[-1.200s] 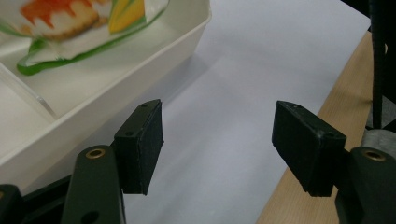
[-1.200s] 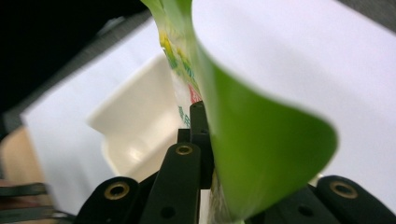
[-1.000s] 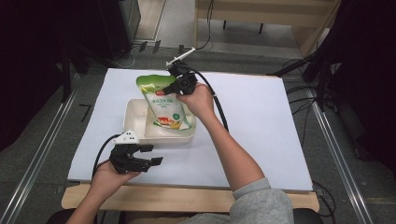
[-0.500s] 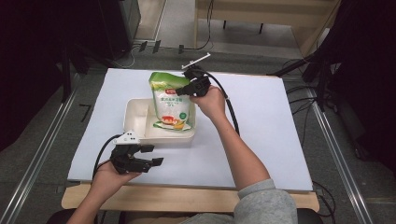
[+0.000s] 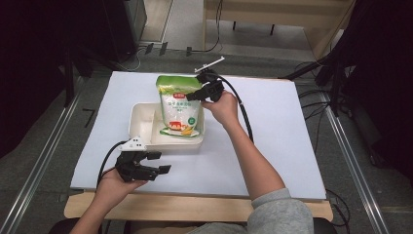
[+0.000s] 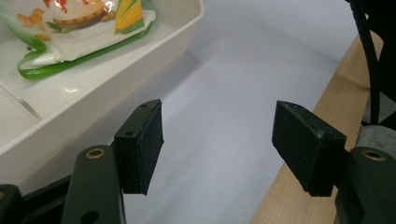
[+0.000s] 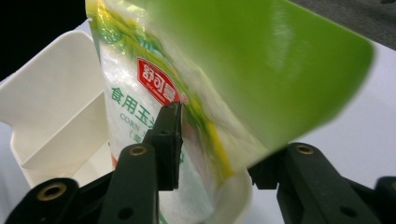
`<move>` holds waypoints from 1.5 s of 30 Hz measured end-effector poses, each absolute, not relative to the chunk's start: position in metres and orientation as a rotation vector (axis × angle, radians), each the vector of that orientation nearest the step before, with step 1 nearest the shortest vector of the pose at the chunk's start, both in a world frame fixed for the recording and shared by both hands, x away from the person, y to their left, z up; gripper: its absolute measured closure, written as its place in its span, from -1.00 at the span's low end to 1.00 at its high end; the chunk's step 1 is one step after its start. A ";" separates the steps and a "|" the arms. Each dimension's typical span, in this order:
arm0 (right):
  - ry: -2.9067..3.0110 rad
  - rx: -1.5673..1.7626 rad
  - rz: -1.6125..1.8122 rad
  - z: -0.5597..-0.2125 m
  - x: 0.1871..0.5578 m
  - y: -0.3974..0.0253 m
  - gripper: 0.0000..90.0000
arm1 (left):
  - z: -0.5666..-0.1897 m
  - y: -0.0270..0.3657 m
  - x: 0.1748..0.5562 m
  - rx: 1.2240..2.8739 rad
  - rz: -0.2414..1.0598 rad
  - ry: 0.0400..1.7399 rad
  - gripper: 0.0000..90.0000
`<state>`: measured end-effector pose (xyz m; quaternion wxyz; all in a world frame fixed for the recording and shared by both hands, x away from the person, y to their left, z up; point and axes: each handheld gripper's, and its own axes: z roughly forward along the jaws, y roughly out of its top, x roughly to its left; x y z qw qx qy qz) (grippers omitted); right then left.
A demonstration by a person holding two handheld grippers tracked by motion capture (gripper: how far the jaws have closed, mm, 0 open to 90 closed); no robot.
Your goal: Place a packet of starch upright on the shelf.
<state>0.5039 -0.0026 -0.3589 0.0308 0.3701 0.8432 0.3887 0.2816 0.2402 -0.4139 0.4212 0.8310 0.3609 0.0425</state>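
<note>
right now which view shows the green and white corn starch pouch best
The high view: the whole green and white corn starch pouch shows, its bottom in the white plastic tray, held by the right gripper. The right gripper view blurs its label close up; the left gripper view catches its bottom corner.

Your high view looks down and forward over the table [image 5: 292, 126]. Each gripper view sits close behind its jaws; all three share the white tray [image 5: 141, 114] [image 6: 93, 88] [image 7: 51, 93], toward ten o'clock.

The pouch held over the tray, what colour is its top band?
Green, on the pouch; clearest in the right gripper view.
</note>
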 end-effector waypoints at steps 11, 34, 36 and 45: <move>2.602 1.156 1.192 -0.353 0.493 -0.021 0.13 | -0.414 0.241 0.282 2.078 0.109 0.909 -0.24; 2.600 1.039 1.264 -0.339 0.427 -0.076 -0.02 | -0.413 0.243 0.282 2.077 0.116 0.926 -0.24; 2.596 1.041 1.272 -0.339 0.422 -0.081 -0.03 | -0.413 0.243 0.282 2.076 0.115 0.925 -0.24; 2.590 1.032 1.252 -0.355 0.394 -0.106 -0.05 | -0.413 0.243 0.282 2.075 0.118 0.926 -0.24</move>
